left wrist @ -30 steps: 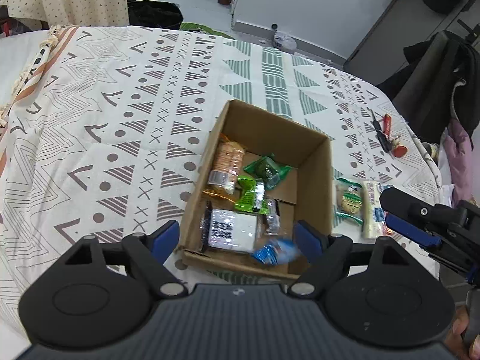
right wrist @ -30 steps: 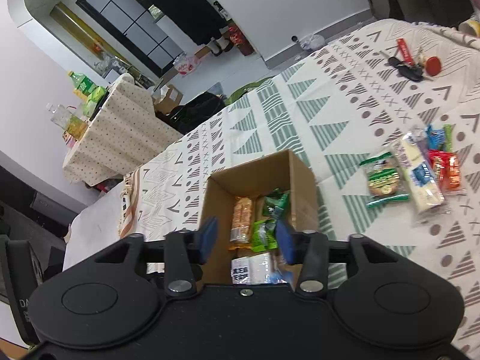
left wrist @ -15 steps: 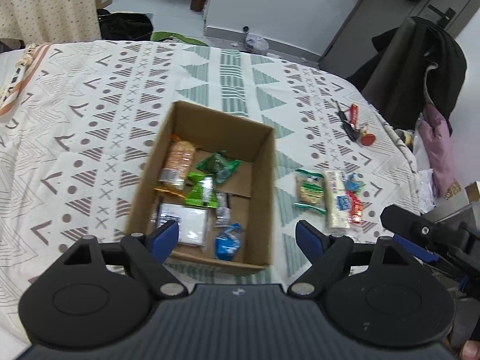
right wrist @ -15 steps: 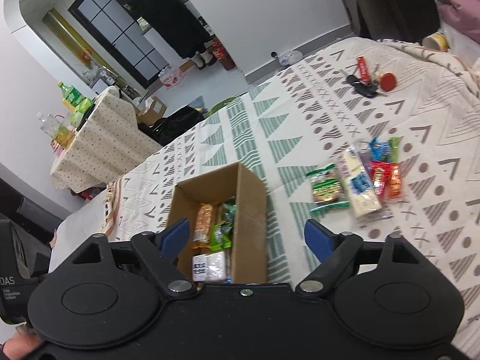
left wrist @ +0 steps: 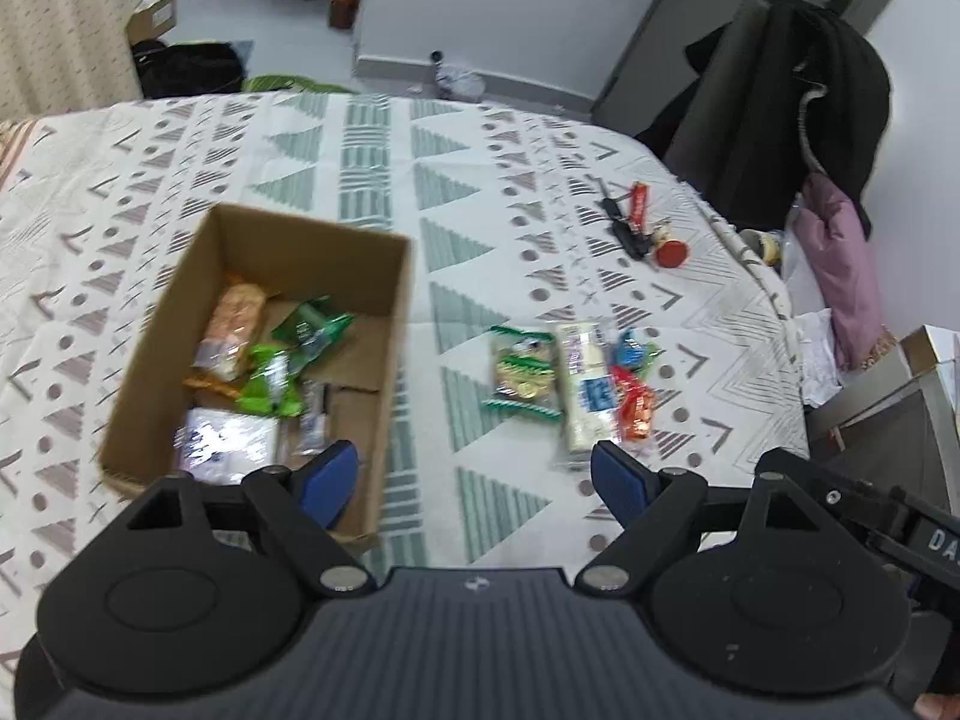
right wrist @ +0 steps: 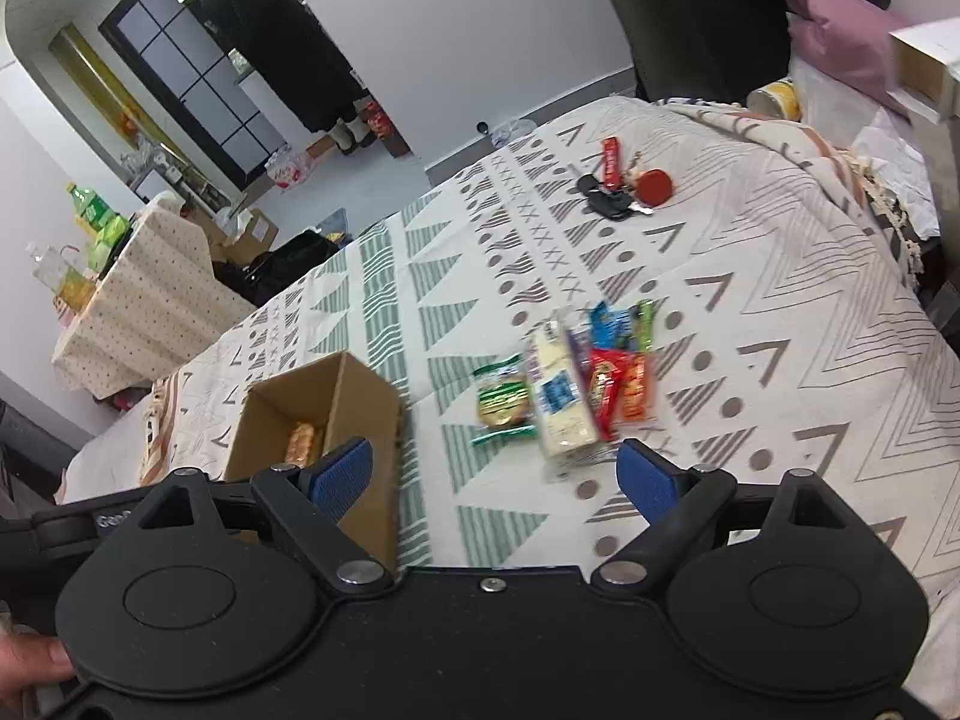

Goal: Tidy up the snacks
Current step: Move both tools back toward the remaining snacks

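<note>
Now both tongs, left (left wrist: 474, 477) and right (right wrist: 495, 474), apart, empty; crinkly wrappers (left wrist: 570, 384) beside cardboard box (left wrist: 390, 324).

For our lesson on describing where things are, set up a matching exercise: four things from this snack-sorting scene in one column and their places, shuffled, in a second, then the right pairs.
Column 1
1. orange cracker pack
2. long white bar
3. keys
4. left claw

Column 2
A. far side of the cloth, near the chair
B. open, above the cloth's near edge
C. inside the cardboard box
D. on the cloth, in the loose snack pile

Pairs: 1-C, 2-D, 3-A, 4-B
</note>
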Motion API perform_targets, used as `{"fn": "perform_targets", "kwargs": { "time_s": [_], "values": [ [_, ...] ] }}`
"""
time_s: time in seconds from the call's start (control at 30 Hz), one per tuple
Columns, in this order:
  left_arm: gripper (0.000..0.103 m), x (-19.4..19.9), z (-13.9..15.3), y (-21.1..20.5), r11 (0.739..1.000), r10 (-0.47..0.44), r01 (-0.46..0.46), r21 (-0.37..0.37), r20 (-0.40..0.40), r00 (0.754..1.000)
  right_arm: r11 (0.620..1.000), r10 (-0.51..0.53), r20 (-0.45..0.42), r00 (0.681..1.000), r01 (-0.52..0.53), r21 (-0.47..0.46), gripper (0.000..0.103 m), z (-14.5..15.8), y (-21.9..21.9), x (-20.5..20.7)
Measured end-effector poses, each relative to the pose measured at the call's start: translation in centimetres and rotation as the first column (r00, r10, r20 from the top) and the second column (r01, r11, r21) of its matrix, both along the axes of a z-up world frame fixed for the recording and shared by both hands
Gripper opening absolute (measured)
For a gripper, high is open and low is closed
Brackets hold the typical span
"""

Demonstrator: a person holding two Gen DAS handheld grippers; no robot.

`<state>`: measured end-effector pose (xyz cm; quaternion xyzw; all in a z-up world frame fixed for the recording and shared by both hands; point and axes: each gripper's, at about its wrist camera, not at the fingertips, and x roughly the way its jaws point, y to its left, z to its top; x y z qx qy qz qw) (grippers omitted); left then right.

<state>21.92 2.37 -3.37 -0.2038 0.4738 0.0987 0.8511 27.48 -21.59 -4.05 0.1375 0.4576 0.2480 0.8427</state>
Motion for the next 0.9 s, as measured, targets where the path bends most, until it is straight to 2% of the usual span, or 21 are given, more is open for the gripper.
{"fn": "perform_targets", "kwargs": {
  "time_s": [0.2, 0.33, 0.5, 0.6, 0.77, 0.9],
  "values": [
    [0.084, 1.9, -1.8, -1.7, 1.0, -0.006, 0.006, -0.001, -0.024, 1.0, 1.0, -0.015, -0.036, 0.999, 0.016, 0.026, 0.087, -2.5, -2.0, 1.9],
    [0.082, 3.3, -2.9, -2.4, 1.0, -0.005, 0.006, 0.014, -0.028, 1.0, 0.999, 0.013, -0.065, 0.998, -0.009, 0.05, 0.074, -4.1, -2.1, 3.0],
    [0.078, 5.4, -4.3, -2.8, 1.0, -0.016, 0.016, 0.008, -0.036, 0.999, 0.996, 0.037, -0.105, 0.994, -0.028, 0.079, 0.065, -6.2, -1.8, 4.7],
    [0.073, 6.9, -5.3, -2.9, 1.0, -0.028, 0.028, 0.0, -0.039, 0.999, 0.997, 0.029, -0.133, 0.991, -0.019, 0.079, 0.06, -7.6, -1.8, 6.1],
    [0.056, 9.5, -8.1, -2.6, 0.999, -0.027, 0.025, -0.027, -0.088, 0.996, 0.997, 0.005, -0.174, 0.985, 0.009, 0.077, 0.058, -9.9, -1.9, 8.6],
    [0.055, 11.4, -10.1, -2.3, 0.999, -0.024, 0.019, -0.04, -0.12, 0.993, 0.998, -0.005, -0.214, 0.977, 0.018, 0.055, 0.049, -11.8, -1.4, 10.2]
  ]
}}
